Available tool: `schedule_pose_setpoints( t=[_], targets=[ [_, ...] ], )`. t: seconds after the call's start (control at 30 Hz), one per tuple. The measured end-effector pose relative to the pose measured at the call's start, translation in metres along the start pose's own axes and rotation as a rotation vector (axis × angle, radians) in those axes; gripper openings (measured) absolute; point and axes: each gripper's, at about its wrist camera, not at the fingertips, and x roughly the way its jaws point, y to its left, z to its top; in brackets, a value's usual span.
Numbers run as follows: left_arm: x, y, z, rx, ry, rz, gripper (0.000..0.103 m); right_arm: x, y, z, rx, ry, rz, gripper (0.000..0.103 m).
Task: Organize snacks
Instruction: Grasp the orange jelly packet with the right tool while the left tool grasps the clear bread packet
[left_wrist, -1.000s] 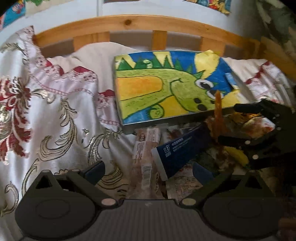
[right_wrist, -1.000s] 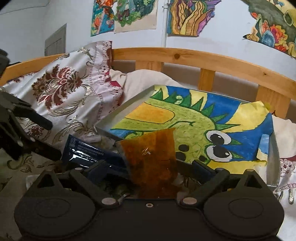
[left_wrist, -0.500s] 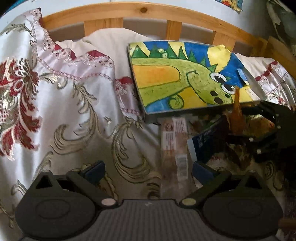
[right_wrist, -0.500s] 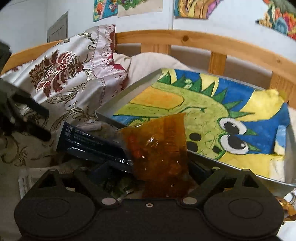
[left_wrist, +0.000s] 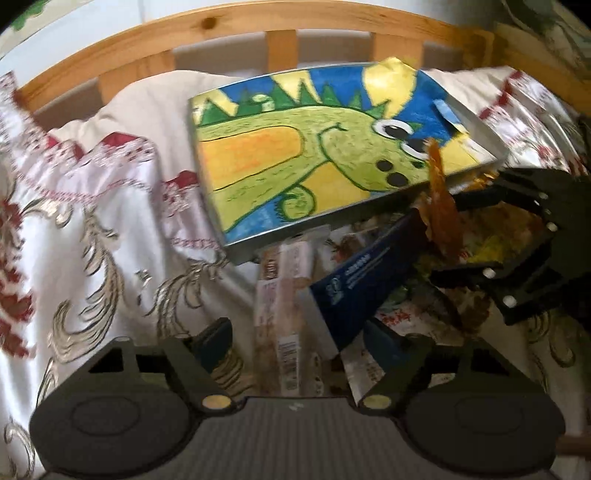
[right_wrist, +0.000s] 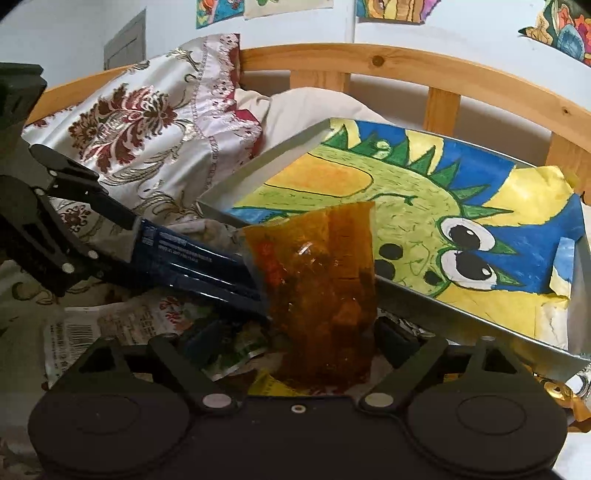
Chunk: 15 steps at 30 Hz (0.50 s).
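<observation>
The left gripper (left_wrist: 295, 341), jaws just narrowing, straddles a barcoded clear packet (left_wrist: 282, 314) without pressing it. The right gripper (right_wrist: 301, 334), also closing, brackets an upright amber pouch (right_wrist: 317, 291); whether it grips is unclear. A navy packet (right_wrist: 199, 266), print unreadable, lies between, before the dinosaur tray (right_wrist: 424, 299).

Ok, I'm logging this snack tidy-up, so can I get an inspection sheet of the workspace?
Surface: floral bedspread, rumpled.
Job's things: amber packet upright; dark blue packet; clear-wrapped bar; dinosaur-lined tray, tilted.
Clutter: loose wrappers.
Grippers: left gripper open, jaws just been closing, bar between its fingers; right gripper jaws just been closing around the amber packet, grip unclear.
Cables: nothing seen.
Surroundings: wooden headboard, wall drawings.
</observation>
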Motion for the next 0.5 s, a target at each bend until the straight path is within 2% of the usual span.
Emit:
schedule_pose_setpoints(
  t=[0.13,0.2,0.37,0.43,0.5],
  targets=[
    [-0.002,0.001,-0.004,0.086,0.038,-0.037,0.078,0.003,-0.002,-0.001,0.011,0.010,-0.009,0.084],
    [-0.007,0.007,-0.007,0.092,0.039,-0.047,0.078,0.003,-0.003,-0.002,0.012,0.005,-0.013,0.082],
    [-0.007,0.030,-0.011,-0.001,0.031,-0.060,0.078,0.000,0.000,-0.005,-0.004,-0.023,-0.007,0.072],
    [-0.003,0.034,-0.009,-0.038,0.029,-0.076,0.075,-0.001,-0.001,-0.006,-0.001,-0.036,-0.014,0.060],
    [0.003,0.036,-0.007,-0.070,0.035,-0.099,0.072,-0.003,-0.002,-0.007,0.010,-0.043,-0.003,0.059]
  ],
)
